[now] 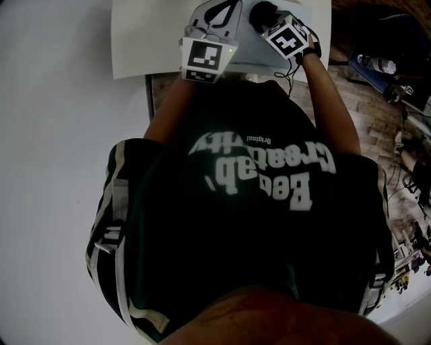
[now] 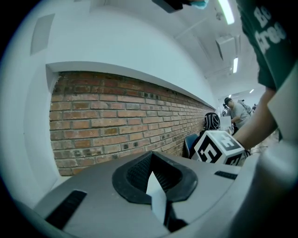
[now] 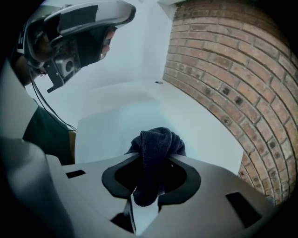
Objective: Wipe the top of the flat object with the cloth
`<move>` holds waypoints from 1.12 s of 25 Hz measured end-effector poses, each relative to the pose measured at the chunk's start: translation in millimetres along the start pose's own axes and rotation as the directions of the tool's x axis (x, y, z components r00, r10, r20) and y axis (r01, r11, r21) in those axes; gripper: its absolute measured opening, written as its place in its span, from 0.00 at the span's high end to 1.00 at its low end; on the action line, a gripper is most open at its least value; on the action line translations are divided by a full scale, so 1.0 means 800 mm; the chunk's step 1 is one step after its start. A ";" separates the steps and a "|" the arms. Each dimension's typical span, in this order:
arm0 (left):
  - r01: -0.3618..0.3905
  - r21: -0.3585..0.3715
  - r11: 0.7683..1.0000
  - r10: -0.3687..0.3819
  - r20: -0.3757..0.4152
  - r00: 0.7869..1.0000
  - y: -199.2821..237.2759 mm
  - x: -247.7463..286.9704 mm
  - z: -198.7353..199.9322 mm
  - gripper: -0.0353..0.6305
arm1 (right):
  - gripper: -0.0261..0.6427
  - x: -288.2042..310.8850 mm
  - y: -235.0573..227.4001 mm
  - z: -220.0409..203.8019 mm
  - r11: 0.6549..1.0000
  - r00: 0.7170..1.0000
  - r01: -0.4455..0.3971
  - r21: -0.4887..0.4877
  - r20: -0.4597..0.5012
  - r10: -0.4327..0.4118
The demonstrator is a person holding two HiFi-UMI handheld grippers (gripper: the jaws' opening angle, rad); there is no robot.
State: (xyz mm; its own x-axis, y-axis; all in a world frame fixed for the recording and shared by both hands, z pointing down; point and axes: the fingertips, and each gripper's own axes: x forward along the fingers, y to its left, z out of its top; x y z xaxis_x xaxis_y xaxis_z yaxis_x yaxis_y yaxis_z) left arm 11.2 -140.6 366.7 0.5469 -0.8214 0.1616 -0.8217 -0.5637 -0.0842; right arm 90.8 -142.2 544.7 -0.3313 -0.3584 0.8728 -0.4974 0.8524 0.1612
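Note:
The flat object is a white board (image 1: 145,34) at the top of the head view; it also lies pale below the jaws in the right gripper view (image 3: 116,121). My right gripper (image 3: 151,160) is shut on a dark navy cloth (image 3: 156,144), which bulges out in front of the jaws just above the board. From the head, the cloth (image 1: 261,12) shows ahead of the right gripper (image 1: 268,20). My left gripper (image 1: 219,12) hangs beside it over the board, jaws together with nothing in them (image 2: 156,183), and it points at a brick wall (image 2: 116,121).
My own torso in a dark green T-shirt (image 1: 249,222) hides most of the head view. A brick wall (image 3: 233,69) runs along the board's right side. Wooden floor with clutter (image 1: 404,87) lies to the right. A person (image 2: 237,111) stands far off.

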 end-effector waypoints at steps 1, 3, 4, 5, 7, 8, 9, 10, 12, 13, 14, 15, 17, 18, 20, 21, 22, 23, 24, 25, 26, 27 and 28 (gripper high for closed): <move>-0.001 -0.002 1.000 0.001 0.002 1.000 0.007 -0.003 0.001 0.94 | 0.82 -0.001 0.001 0.000 1.000 1.000 0.006 0.011 -0.004 -0.006; -0.002 -0.004 1.000 0.002 0.003 1.000 0.022 -0.011 0.002 0.95 | 0.82 -0.007 0.013 -0.002 1.000 1.000 -0.001 0.029 -0.009 0.002; -0.003 -0.006 1.000 0.003 0.003 1.000 0.030 -0.015 0.001 0.95 | 0.82 -0.010 0.023 -0.004 0.999 1.000 -0.017 0.037 -0.010 0.017; -0.003 -0.010 1.000 0.003 0.002 1.000 0.037 -0.017 -0.001 0.95 | 0.82 -0.013 0.035 -0.006 0.999 0.999 -0.034 0.040 -0.010 0.035; -0.002 -0.022 1.000 0.002 -0.002 1.000 0.048 -0.020 -0.008 0.95 | 0.82 -0.021 0.061 -0.014 0.997 0.998 -0.064 0.037 -0.011 0.065; 0.001 -0.026 1.000 -0.001 -0.006 1.000 0.052 -0.021 -0.012 0.95 | 0.82 -0.025 0.075 -0.018 0.996 0.997 -0.079 0.037 -0.009 0.079; 0.005 -0.029 1.000 -0.005 -0.010 1.000 0.055 -0.023 -0.016 0.95 | 0.82 -0.029 0.089 -0.022 0.995 0.995 -0.094 0.041 -0.010 0.095; 0.009 -0.031 0.999 -0.009 -0.014 1.000 0.059 -0.023 -0.020 0.95 | 0.82 -0.033 0.102 -0.024 0.993 0.994 -0.109 0.047 -0.012 0.109; 0.016 -0.035 0.999 -0.016 -0.021 1.000 0.067 -0.024 -0.026 0.95 | 0.82 -0.037 0.121 -0.024 0.991 0.992 -0.124 0.053 -0.016 0.125; 0.018 -0.037 0.999 -0.019 -0.023 1.000 0.072 -0.024 -0.029 0.95 | 0.83 -0.037 0.125 -0.022 0.991 0.992 -0.123 0.052 -0.018 0.124; 0.020 -0.040 0.999 -0.021 -0.024 0.999 0.076 -0.024 -0.030 0.95 | 0.83 -0.036 0.125 -0.019 0.992 0.993 -0.116 0.048 -0.020 0.117; 0.021 -0.044 0.999 -0.022 -0.024 0.999 0.080 -0.023 -0.032 0.95 | 0.83 -0.032 0.123 -0.014 0.993 0.994 -0.107 0.044 -0.019 0.108; 0.023 -0.049 0.999 -0.025 -0.024 0.999 0.086 -0.024 -0.033 0.95 | 0.82 -0.022 0.114 0.000 0.995 0.996 -0.088 0.039 -0.011 0.089; 0.023 -0.051 0.998 -0.024 -0.024 0.999 0.088 -0.026 -0.033 0.95 | 0.83 -0.015 0.109 0.011 0.996 0.997 -0.081 0.036 -0.005 0.081; 0.020 -0.055 0.998 -0.021 -0.027 0.999 0.093 -0.032 -0.035 0.95 | 0.83 0.002 0.100 0.036 0.997 0.998 -0.070 0.020 0.005 0.070; 0.019 -0.058 0.998 -0.020 -0.029 0.999 0.095 -0.035 -0.037 0.94 | 0.82 0.012 0.094 0.049 0.998 0.998 -0.063 0.007 0.009 0.063; 0.017 -0.062 0.998 -0.019 -0.032 0.999 0.096 -0.038 -0.040 0.95 | 0.82 0.022 0.086 0.063 0.999 0.999 -0.052 -0.002 0.013 0.052; 0.016 -0.065 0.998 -0.018 -0.036 0.999 0.098 -0.041 -0.043 0.95 | 0.82 0.034 0.077 0.077 0.999 0.999 -0.038 -0.003 0.018 0.038; 0.012 -0.067 0.998 -0.015 -0.041 0.999 0.101 -0.045 -0.047 0.95 | 0.82 0.046 0.067 0.091 1.000 0.999 -0.023 0.008 0.027 0.022; 0.008 -0.069 0.998 -0.011 -0.046 0.999 0.103 -0.049 -0.051 0.95 | 0.82 0.057 0.058 0.103 1.000 0.999 -0.010 0.028 0.040 0.009; 0.003 -0.071 0.997 -0.007 -0.049 0.999 0.106 -0.053 -0.054 0.95 | 0.82 0.066 0.049 0.114 0.999 0.999 -0.003 0.049 0.051 0.001; -0.001 -0.074 0.997 -0.003 -0.051 0.999 0.109 -0.056 -0.057 0.95 | 0.82 0.073 0.043 0.123 0.998 0.998 0.000 0.065 0.057 -0.004; -0.004 -0.077 0.997 0.000 -0.052 0.999 0.112 -0.059 -0.060 0.95 | 0.82 0.076 0.039 0.129 0.997 0.998 0.002 0.071 0.056 -0.006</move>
State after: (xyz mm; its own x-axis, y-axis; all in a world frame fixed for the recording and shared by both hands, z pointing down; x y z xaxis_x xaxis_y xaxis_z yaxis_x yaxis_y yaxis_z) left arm -95.7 -147.9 398.4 0.5375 -0.8161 0.2121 -0.8340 -0.5517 -0.0091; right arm -27.5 -176.3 555.5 -0.3728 -0.3845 0.8445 -0.5538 0.8224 0.1300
